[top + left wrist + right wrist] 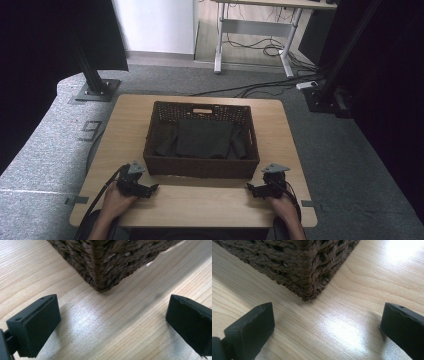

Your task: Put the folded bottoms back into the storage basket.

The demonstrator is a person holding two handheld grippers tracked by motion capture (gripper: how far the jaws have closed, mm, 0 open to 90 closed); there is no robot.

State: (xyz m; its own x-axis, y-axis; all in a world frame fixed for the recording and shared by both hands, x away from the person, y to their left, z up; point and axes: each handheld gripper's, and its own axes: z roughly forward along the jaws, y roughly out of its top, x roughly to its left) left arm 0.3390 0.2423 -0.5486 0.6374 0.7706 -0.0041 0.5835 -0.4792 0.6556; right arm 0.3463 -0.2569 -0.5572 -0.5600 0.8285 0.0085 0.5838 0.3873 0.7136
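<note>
Here, basket [200, 167] lengthwise across table [200, 205].

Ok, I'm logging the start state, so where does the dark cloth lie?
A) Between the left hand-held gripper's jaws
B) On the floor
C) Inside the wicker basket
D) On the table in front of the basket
C: the dark cloth lies folded on the bottom of the wicker basket, and both hand-held grippers are open and hold nothing.

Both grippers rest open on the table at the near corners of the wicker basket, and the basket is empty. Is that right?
Not quite. The wicker basket is not empty: the high view shows dark folded cloth lying in it. The left gripper and right gripper do rest open on the table.
</note>
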